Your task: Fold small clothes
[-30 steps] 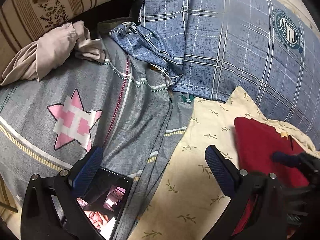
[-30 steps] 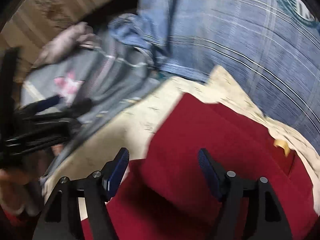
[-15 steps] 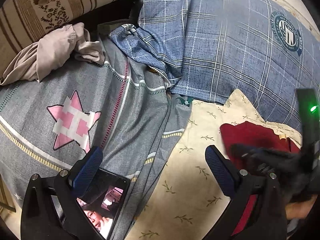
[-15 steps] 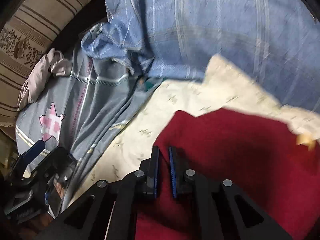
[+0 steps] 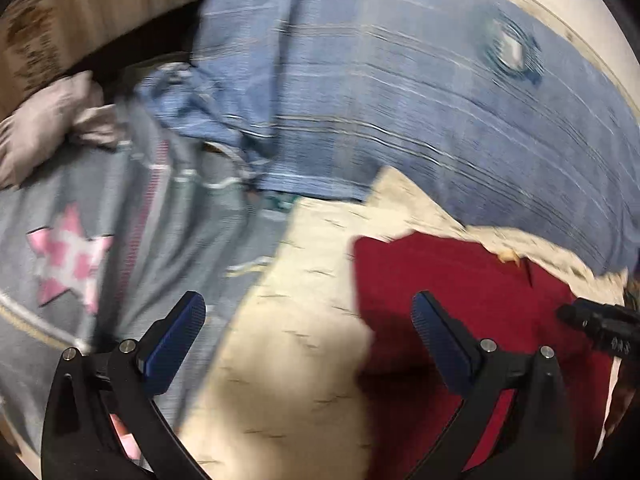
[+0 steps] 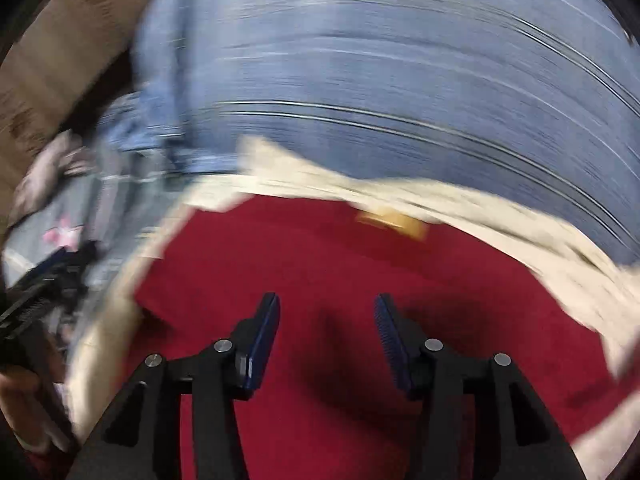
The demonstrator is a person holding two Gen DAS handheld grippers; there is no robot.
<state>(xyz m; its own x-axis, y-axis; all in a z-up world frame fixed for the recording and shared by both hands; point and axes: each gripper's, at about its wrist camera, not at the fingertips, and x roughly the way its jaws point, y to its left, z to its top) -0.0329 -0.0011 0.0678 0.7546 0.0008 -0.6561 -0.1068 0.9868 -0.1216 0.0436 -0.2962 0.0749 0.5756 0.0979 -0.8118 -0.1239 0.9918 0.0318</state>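
1. Red garment [image 6: 328, 272]: a small piece of soft, matte cloth with a small yellowish tag [image 6: 394, 220] near its far edge. It lies spread on a cream cloth [image 5: 296, 360], at the near right side of the bed.
2. The cream cloth is thin, printed with small dark sprigs, and its far edge looks ragged in the blur.
3. Right gripper [image 6: 326, 336]: black frame, ridged blue pads. Its fingers [image 6: 264, 340] are partly spread and opening, held over the red garment with nothing pinched between them; whether the tips brush the cloth cannot be told.
4. Left gripper [image 5: 308, 336]: same build. Its fingers [image 5: 176, 340] are spread wide and grip nothing; one hangs over the grey quilt [image 5: 180, 240], the other over the left edge of the red garment.
5. The grey quilt is a woven sheet with pale stripes and a pink-and-white star [image 5: 70, 256], rumpled into long folds.
6. Blue plaid cover [image 5: 400, 100]: thin white lines cross it, a round badge [image 5: 510, 52] sits on it, and one corner bunches beside the quilt.
7. A crumpled beige cloth [image 5: 48, 120] lies at the far left, below a striped brown cushion [image 5: 80, 12].
8. No boxes or baskets show; everything lies loose on the bed.
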